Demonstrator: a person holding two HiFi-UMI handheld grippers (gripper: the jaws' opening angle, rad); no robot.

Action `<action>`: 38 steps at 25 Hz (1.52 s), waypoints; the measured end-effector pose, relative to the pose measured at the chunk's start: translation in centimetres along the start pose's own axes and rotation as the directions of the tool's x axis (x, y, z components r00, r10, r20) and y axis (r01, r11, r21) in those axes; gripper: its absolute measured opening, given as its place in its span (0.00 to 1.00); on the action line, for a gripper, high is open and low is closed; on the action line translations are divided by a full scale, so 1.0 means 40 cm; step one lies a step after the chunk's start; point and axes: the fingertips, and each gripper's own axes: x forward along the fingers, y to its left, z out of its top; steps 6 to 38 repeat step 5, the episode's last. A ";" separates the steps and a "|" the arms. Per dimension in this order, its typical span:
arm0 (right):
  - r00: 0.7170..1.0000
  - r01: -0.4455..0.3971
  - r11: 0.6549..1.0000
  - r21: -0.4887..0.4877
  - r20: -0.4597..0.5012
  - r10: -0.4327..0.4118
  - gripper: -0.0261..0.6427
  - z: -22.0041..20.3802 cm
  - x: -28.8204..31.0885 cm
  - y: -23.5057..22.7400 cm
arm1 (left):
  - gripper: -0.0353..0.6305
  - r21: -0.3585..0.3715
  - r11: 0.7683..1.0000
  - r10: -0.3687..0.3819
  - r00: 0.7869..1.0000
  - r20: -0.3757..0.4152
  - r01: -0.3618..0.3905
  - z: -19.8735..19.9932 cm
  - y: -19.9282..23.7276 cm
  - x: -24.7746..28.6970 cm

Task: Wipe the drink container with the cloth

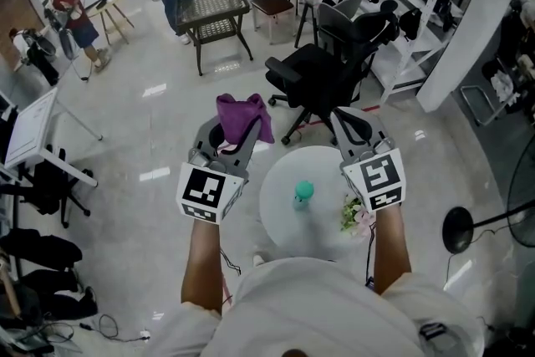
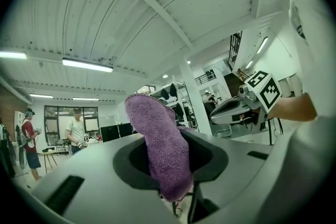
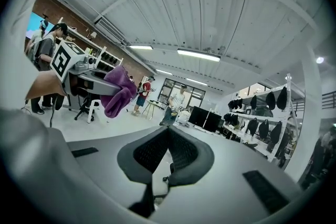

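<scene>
Clamping nubby purple cloth (image 2: 157, 149), left gripper (image 2: 172, 168), right gripper (image 3: 168, 150) clenched empty, teal bottle (image 1: 303, 195), perhaps plastic

Hidden and hard-to-read parts of your workspace.
In the head view, lower centre, your shirt (image 1: 326, 305) covers the near rim of the round table (image 1: 280, 209). The drink container (image 1: 303, 195) shows only from above, its body too small to make out. The cloth (image 1: 242, 117) drapes over the tips of your left gripper (image 1: 230, 138) and fills its jaw gap in the left gripper view. Your right gripper (image 1: 341, 128) hides part of the flowers (image 1: 355, 215).
</scene>
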 end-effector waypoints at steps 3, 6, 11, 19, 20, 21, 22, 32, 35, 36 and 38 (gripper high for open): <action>1.000 -0.005 1.000 0.003 -0.006 0.005 0.06 -0.007 0.004 0.004 | 0.24 -0.003 1.000 -0.008 1.000 -0.002 0.008 -0.004 -0.005 0.004; 1.000 -0.009 1.000 0.003 -0.010 0.009 0.06 -0.011 0.008 0.006 | 0.24 -0.004 1.000 -0.012 1.000 -0.005 0.012 -0.007 -0.008 0.006; 1.000 -0.009 1.000 0.003 -0.010 0.009 0.06 -0.011 0.008 0.006 | 0.24 -0.004 1.000 -0.012 1.000 -0.005 0.012 -0.007 -0.008 0.006; 1.000 -0.009 1.000 0.003 -0.010 0.009 0.06 -0.011 0.008 0.006 | 0.24 -0.004 1.000 -0.012 1.000 -0.005 0.012 -0.007 -0.008 0.006; 1.000 -0.009 1.000 0.003 -0.010 0.009 0.06 -0.011 0.008 0.006 | 0.24 -0.004 1.000 -0.012 1.000 -0.005 0.012 -0.007 -0.008 0.006; 1.000 -0.009 1.000 0.003 -0.010 0.009 0.06 -0.011 0.008 0.006 | 0.24 -0.004 1.000 -0.012 1.000 -0.005 0.012 -0.007 -0.008 0.006; 1.000 -0.009 1.000 0.003 -0.010 0.009 0.06 -0.011 0.008 0.006 | 0.24 -0.004 1.000 -0.012 1.000 -0.005 0.012 -0.007 -0.008 0.006; 1.000 -0.009 1.000 0.003 -0.010 0.009 0.06 -0.011 0.008 0.006 | 0.24 -0.004 1.000 -0.012 1.000 -0.005 0.012 -0.007 -0.008 0.006; 1.000 -0.009 1.000 0.003 -0.010 0.009 0.06 -0.011 0.008 0.006 | 0.24 -0.004 1.000 -0.012 1.000 -0.005 0.012 -0.007 -0.008 0.006; 1.000 -0.009 1.000 0.003 -0.010 0.009 0.06 -0.011 0.008 0.006 | 0.24 -0.004 1.000 -0.012 1.000 -0.005 0.012 -0.007 -0.008 0.006; 1.000 -0.009 1.000 0.003 -0.010 0.009 0.06 -0.011 0.008 0.006 | 0.24 -0.004 1.000 -0.012 1.000 -0.005 0.012 -0.007 -0.008 0.006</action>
